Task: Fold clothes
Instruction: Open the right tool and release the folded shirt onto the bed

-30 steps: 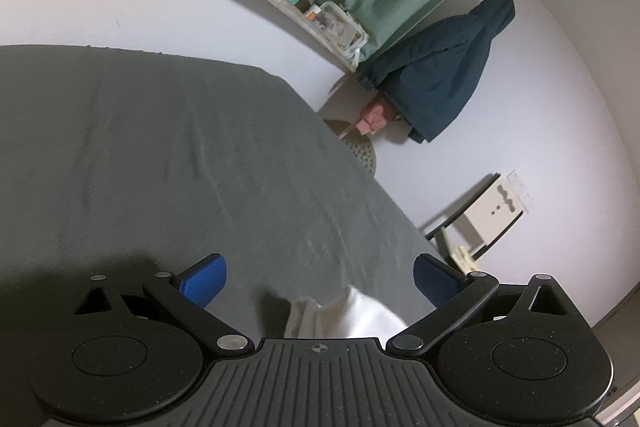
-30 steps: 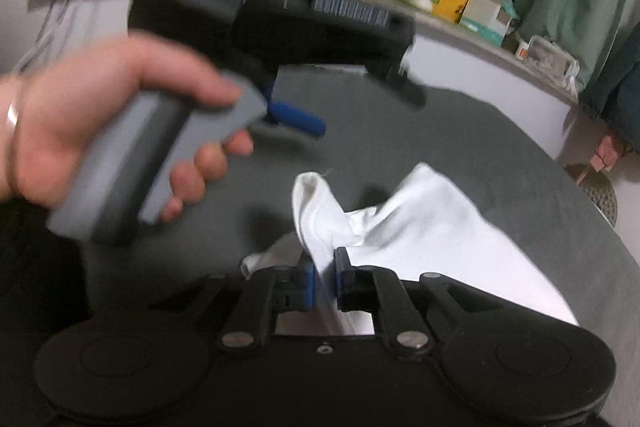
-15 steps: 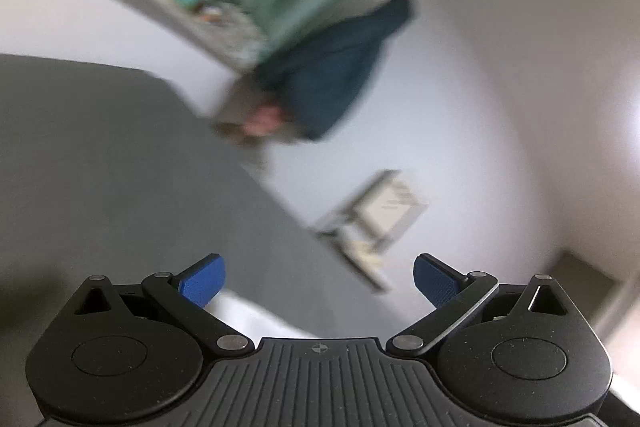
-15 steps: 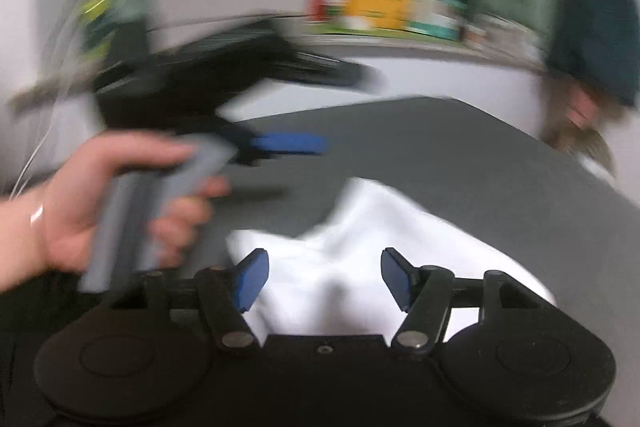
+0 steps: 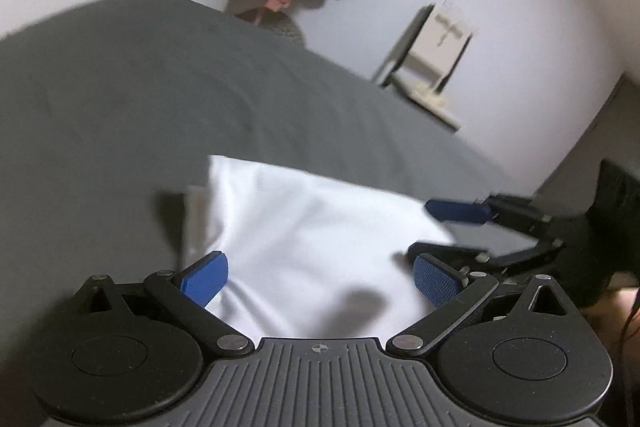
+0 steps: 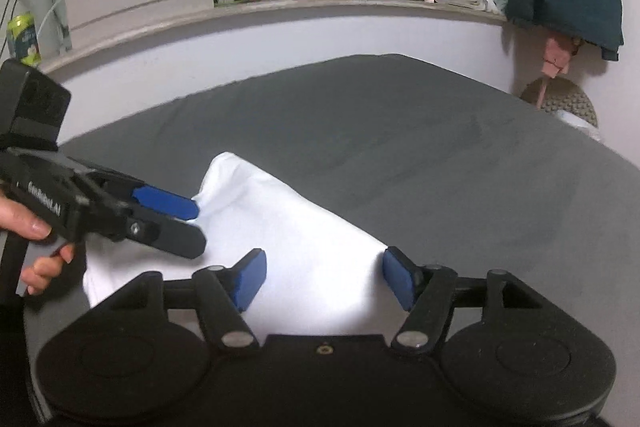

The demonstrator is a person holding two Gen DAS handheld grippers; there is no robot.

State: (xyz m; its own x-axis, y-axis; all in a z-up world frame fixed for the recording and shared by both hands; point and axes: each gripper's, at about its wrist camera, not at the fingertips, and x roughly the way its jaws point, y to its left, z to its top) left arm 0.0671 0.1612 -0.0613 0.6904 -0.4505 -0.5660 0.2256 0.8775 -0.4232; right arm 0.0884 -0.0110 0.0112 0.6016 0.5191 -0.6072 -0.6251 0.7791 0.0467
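While the white garment (image 6: 280,227) lies on the grey bed (image 6: 440,155), the right gripper (image 6: 322,279) hovers wide open, holding nothing, at its 6 o'clock edge; the left gripper (image 5: 320,277), also wide open and empty, is over its 9 o'clock side.

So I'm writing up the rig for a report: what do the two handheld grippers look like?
Both are black, with two round discs at the base and linkage arms ending in blue textured pads. The left gripper has a ribbed grey housing, a grey pistol-style handle and white lettering on its side. The right gripper has a plain black body.
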